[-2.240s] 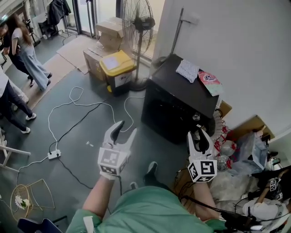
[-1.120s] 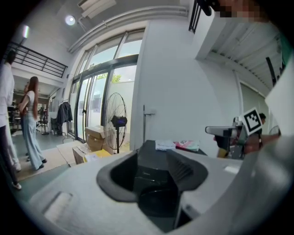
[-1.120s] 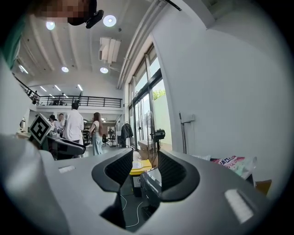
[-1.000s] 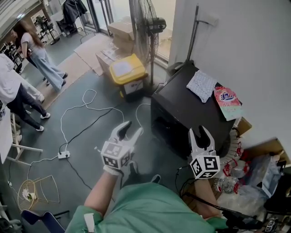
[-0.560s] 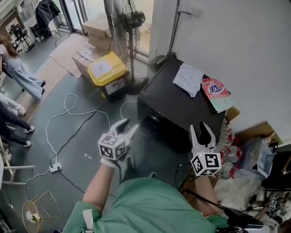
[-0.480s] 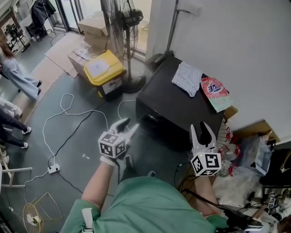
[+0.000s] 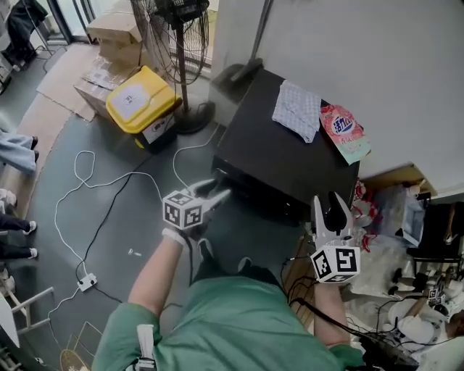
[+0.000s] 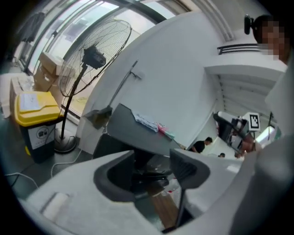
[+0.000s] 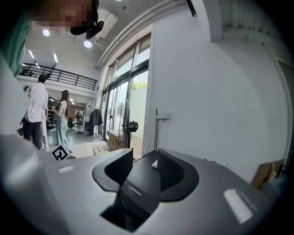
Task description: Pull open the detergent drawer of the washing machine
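Observation:
The black washing machine (image 7: 283,156) stands against the white wall, its top facing me. Its front panel with the drawer is in shadow, so I cannot make the drawer out. My left gripper (image 7: 217,194) points right at the machine's upper front left corner, close to it. Its jaws have just been opening and hold nothing. In the left gripper view the machine (image 8: 133,131) fills the space beyond the left gripper (image 8: 151,160). My right gripper (image 7: 326,203) stands open and empty off the machine's front right corner, and the machine (image 9: 138,188) shows beyond the right gripper (image 9: 144,167).
A folded cloth (image 7: 297,109) and a pink detergent bag (image 7: 344,130) lie on the machine's top. A yellow-lidded bin (image 7: 138,105) and a standing fan (image 7: 170,22) are at its left. Cables (image 7: 94,188) cross the floor. Bags and bottles (image 7: 391,239) crowd the right.
My left gripper has dropped and swung right, toward the machine's front corner, with its jaws a little wider. The right gripper has shifted slightly. My view has moved closer over the machine.

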Motion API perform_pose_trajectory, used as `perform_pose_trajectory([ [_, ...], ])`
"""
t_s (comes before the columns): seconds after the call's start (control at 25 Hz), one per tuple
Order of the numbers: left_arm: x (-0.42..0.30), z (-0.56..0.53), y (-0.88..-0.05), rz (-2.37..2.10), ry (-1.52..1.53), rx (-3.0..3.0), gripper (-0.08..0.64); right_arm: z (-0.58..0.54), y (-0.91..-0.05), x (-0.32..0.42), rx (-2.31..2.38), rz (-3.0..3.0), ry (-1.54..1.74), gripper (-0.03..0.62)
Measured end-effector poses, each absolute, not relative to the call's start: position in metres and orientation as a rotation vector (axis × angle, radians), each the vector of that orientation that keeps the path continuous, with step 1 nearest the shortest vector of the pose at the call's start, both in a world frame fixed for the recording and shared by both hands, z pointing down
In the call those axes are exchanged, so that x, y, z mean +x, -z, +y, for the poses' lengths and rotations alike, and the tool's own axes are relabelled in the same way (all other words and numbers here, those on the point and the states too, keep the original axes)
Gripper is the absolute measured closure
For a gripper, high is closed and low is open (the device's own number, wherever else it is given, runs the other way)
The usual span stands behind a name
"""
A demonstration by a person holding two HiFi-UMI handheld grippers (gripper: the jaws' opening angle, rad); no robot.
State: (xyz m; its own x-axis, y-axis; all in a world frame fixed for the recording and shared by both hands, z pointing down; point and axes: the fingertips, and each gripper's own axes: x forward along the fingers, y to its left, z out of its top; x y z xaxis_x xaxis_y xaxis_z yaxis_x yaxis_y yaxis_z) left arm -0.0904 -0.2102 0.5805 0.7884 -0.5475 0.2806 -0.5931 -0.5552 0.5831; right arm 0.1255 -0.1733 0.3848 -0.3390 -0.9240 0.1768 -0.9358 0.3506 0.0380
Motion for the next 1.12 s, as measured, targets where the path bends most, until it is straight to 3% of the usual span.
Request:
perform_pose_trajectory([
  [0.24, -0.084, -0.241, -0.637, -0.667, -0.008, 2.13, 0.319, -0.186, -0.399, 0.124, 1.74, -2.395, -0.155, 0.426],
  [0.56, -0.065, -0.268, -0.691, -0.575, 0.014, 2.039, 0.268, -0.199, -0.415, 0.141, 1.715, -2.345, -0.168, 0.426],
  [1.12, -0.039, -0.291, -0.717, -0.462, 0.108, 1.97, 0.219, -0.191, -0.448, 0.162, 1.71, -2.273, -0.262, 0.426],
])
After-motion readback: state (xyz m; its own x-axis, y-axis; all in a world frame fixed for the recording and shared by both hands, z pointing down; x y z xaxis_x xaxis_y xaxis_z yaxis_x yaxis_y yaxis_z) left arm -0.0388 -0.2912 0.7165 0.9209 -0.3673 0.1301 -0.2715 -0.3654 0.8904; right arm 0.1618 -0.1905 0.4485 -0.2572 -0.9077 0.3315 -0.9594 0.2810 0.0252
